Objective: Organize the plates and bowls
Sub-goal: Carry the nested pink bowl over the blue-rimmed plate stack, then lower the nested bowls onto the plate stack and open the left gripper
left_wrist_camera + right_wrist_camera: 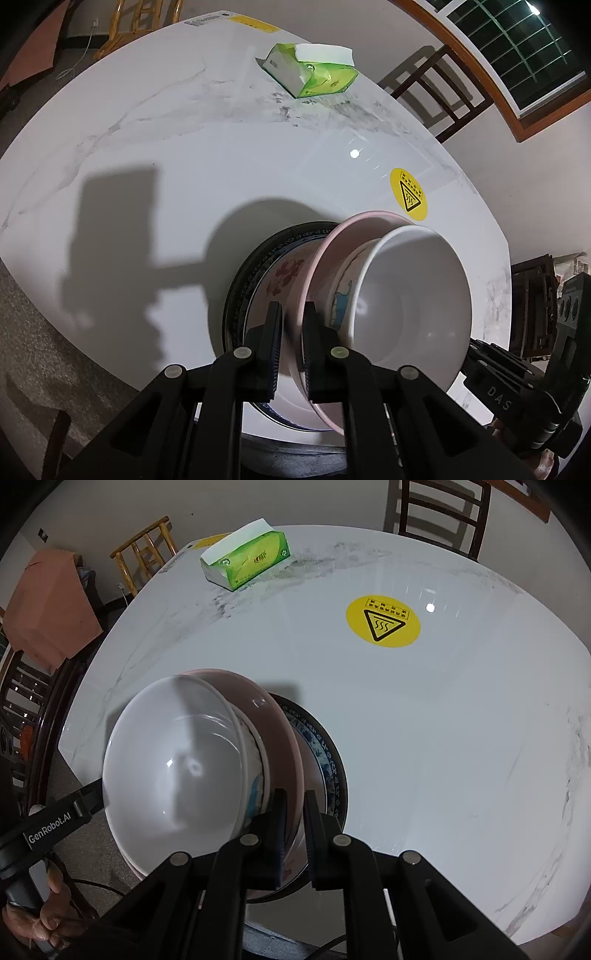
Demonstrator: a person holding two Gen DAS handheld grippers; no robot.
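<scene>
A nested stack stands near the front edge of the white marble table [177, 155]. Topmost is a white bowl [413, 295] [173, 760], set in a bowl with blue drawings [341, 295], which sits in a pink bowl [369, 218] [269, 716]. Below lie a plate with red flowers [284, 273] and a dark-rimmed blue patterned plate [236, 295] [328, 760]. My left gripper [293, 321] is shut on the pink bowl's rim on one side. On the opposite side my right gripper [294, 808] pinches the same rim.
A green tissue box [314, 74] [247, 561] lies at the far side of the table. A round yellow hot-surface sticker [408, 195] [383, 622] is stuck to the top. Dark chairs [443, 96] [439, 517] and a light wooden chair [147, 550] stand around the table.
</scene>
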